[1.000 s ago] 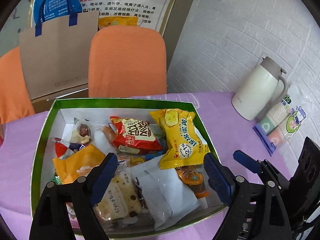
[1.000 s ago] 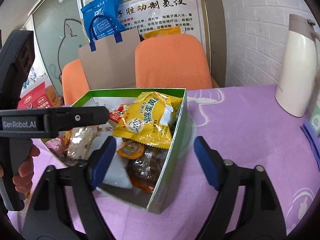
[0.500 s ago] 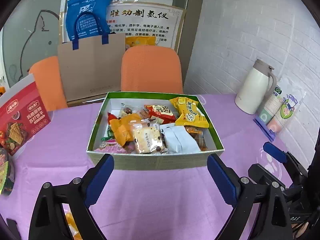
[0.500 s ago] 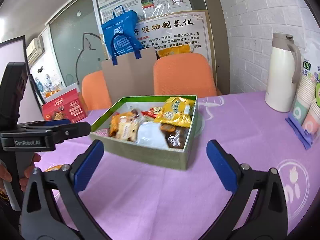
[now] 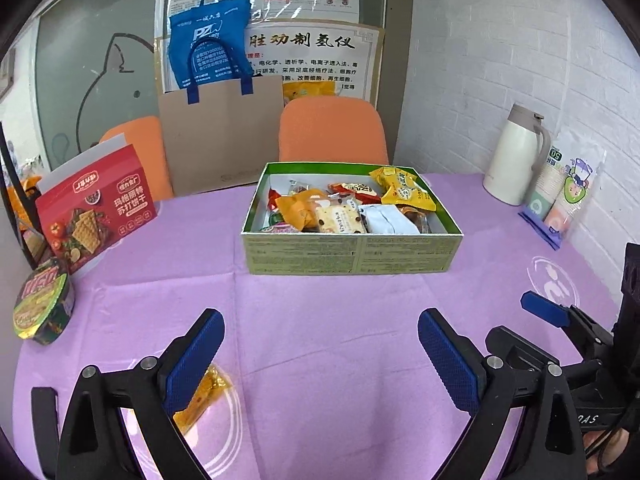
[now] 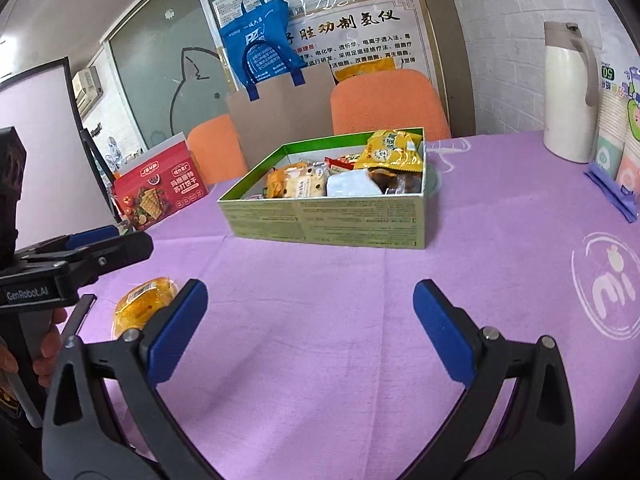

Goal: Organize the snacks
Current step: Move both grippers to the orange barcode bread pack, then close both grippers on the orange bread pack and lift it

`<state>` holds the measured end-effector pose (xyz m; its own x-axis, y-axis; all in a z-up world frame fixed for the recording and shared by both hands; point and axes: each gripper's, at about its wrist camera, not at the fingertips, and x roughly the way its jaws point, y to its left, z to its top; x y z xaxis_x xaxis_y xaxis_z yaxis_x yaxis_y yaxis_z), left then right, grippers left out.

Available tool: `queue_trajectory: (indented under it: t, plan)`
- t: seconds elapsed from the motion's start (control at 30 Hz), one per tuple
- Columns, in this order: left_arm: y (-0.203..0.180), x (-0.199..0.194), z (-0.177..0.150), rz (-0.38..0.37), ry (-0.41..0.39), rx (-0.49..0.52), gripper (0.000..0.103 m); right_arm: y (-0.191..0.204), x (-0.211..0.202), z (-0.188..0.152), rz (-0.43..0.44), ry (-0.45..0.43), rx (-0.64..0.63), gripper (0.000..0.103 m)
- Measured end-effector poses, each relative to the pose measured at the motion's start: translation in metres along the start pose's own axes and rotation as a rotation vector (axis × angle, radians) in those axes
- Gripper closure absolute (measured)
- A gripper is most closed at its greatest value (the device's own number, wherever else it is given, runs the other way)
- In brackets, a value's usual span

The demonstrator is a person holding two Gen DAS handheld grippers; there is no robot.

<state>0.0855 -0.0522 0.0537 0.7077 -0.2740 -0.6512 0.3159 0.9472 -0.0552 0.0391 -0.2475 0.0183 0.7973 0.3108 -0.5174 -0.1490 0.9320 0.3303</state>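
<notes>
A green box (image 5: 352, 254) full of several wrapped snacks stands mid-table; it also shows in the right wrist view (image 6: 324, 220). A yellow packet (image 5: 406, 192) lies on top at its right. A loose orange-yellow snack packet (image 5: 202, 398) lies on the purple cloth by my left finger; it shows in the right wrist view (image 6: 140, 306) too. My left gripper (image 5: 320, 354) is open and empty, well back from the box. My right gripper (image 6: 310, 324) is open and empty, also back from the box.
A red cracker box (image 5: 94, 212) and a noodle bowl (image 5: 42, 306) sit at the left. A white thermos (image 5: 516, 156) and a sleeve of paper cups (image 5: 568, 196) stand at the right by the wall. Orange chairs (image 5: 332, 130) and a paper bag (image 5: 220, 136) are behind.
Both grippers have pulled back and away from the box, which now sits far ahead. Both stay open and empty. The loose packet has come into view.
</notes>
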Motion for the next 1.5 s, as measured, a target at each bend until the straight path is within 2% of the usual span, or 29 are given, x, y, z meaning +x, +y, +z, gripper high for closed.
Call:
queue_trajectory:
  t: [0.07, 0.13, 0.23, 0.33, 0.5, 0.57, 0.63, 0.73, 0.93, 1.03, 1.13, 1.17, 1.23, 1.27, 1.3, 1.43, 1.5]
  plan:
    - [0.018, -0.005, -0.013, 0.009, 0.002, -0.045, 0.004, 0.011, 0.005, -0.006, 0.105, 0.015, 0.009, 0.001]
    - [0.04, -0.009, -0.027, 0.031, 0.013, -0.093, 0.004, 0.027, 0.015, -0.012, 0.166, 0.068, -0.015, 0.001]
    - [0.084, -0.017, -0.05, 0.087, 0.031, -0.199, 0.004, 0.056, 0.035, -0.022, 0.158, 0.151, -0.111, 0.001]
    - [0.123, -0.025, -0.07, 0.109, 0.036, -0.287, 0.004, 0.081, 0.054, -0.034, 0.144, 0.202, -0.185, 0.001]
    - [0.16, -0.03, -0.09, 0.042, 0.039, -0.375, 0.004, 0.111, 0.079, -0.045, 0.235, 0.259, -0.184, 0.001]
    - [0.167, -0.029, -0.092, 0.009, 0.039, -0.395, 0.006, 0.122, 0.086, -0.047, 0.245, 0.268, -0.217, 0.001]
    - [0.169, -0.026, -0.091, -0.015, 0.045, -0.381, 0.014, 0.133, 0.093, -0.047, 0.259, 0.269, -0.25, 0.002]
    - [0.169, -0.018, -0.09, -0.053, 0.061, -0.364, 0.02, 0.146, 0.106, -0.044, 0.258, 0.277, -0.322, 0.009]
    - [0.174, 0.001, -0.087, -0.095, 0.093, -0.373, 0.02, 0.166, 0.146, -0.037, 0.26, 0.355, -0.495, 0.013]
    - [0.178, 0.009, -0.087, -0.121, 0.105, -0.385, 0.024, 0.173, 0.163, -0.036, 0.351, 0.41, -0.57, 0.014]
    - [0.181, 0.021, -0.087, -0.155, 0.13, -0.398, 0.024, 0.178, 0.177, -0.036, 0.392, 0.44, -0.62, 0.014]
    - [0.182, 0.024, -0.086, -0.16, 0.139, -0.397, 0.024, 0.179, 0.183, -0.036, 0.395, 0.45, -0.627, 0.015]
    - [0.183, 0.029, -0.086, -0.157, 0.149, -0.395, 0.025, 0.179, 0.19, -0.036, 0.396, 0.466, -0.613, 0.026]
    - [0.183, 0.031, -0.087, -0.169, 0.155, -0.396, 0.027, 0.18, 0.192, -0.036, 0.384, 0.466, -0.602, 0.036]
    - [0.183, 0.035, -0.087, -0.181, 0.164, -0.397, 0.034, 0.18, 0.193, -0.036, 0.375, 0.459, -0.589, 0.042]
    - [0.184, 0.035, -0.088, -0.142, 0.159, -0.38, 0.046, 0.177, 0.187, -0.038, 0.363, 0.439, -0.566, 0.057]
    - [0.185, 0.034, -0.089, -0.136, 0.159, -0.38, 0.048, 0.173, 0.182, -0.036, 0.364, 0.433, -0.542, 0.063]
